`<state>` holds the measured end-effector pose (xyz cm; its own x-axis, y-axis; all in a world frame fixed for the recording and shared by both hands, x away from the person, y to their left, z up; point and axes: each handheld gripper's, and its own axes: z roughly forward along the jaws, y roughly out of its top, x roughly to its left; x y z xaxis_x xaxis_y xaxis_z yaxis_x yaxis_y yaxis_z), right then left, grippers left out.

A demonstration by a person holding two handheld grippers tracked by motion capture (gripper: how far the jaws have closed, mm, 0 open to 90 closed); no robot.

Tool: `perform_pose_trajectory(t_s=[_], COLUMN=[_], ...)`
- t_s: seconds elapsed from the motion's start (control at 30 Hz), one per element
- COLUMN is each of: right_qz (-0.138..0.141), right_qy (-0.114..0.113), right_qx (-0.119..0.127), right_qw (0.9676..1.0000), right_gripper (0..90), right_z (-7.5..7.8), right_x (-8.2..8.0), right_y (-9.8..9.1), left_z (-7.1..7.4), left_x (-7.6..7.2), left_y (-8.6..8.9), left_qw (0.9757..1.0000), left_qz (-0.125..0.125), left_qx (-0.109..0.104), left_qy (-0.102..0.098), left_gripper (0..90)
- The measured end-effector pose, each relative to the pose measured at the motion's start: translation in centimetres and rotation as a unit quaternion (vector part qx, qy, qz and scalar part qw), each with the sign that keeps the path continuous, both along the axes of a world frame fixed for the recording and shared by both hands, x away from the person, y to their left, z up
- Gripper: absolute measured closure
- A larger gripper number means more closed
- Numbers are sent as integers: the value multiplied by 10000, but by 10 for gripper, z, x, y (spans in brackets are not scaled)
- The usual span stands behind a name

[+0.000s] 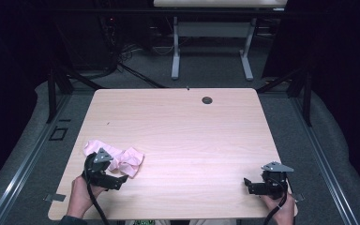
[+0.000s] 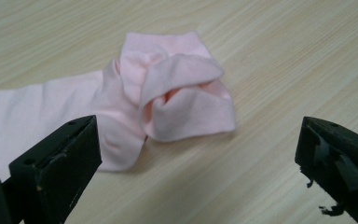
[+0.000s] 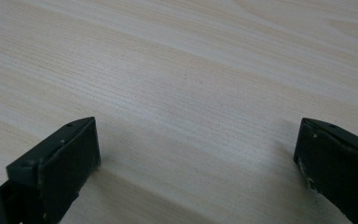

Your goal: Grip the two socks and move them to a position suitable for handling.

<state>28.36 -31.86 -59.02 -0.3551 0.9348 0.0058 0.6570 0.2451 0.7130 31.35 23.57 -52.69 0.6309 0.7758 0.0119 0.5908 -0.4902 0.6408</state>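
A pale pink cloth (image 1: 122, 158) lies crumpled on the wooden table (image 1: 187, 126) near its front left. In the left gripper view its bunched end (image 2: 177, 93) sits just ahead of the jaws, with a flat strip trailing off to the left. My left gripper (image 1: 122, 180) is held just in front of the cloth, open, nothing between its jaws (image 2: 198, 158). My right gripper (image 1: 247, 185) is near the front right corner, open over bare wood (image 3: 198, 158).
A small round grommet hole (image 1: 207, 100) sits near the table's far edge. Beyond the table stand a white desk's legs (image 1: 176, 56) on grey carpet. Dark frame bars (image 1: 56, 84) flank the table on both sides.
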Motion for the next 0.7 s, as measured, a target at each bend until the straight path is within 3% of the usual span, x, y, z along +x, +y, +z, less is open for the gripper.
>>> perform_pose_trajectory(t_s=[0.17,0.33,0.7], right_qz=[-1,-3,-38], right_qy=[5,7,7], right_qx=[-5,1,17], right_qw=[10000,10000,10000], right_gripper=[0,0,0], right_z=[0,0,0], right_x=[0,0,0], right_y=[0,0,0], left_z=[2,-2,-20], left_x=[19,38,58], left_y=[-14,-27,-41], left_qw=[9997,9988,9914], left_qz=[-186,-207,-357], left_qx=[174,376,986], left_qy=[53,226,784], left_gripper=[20,155,452])
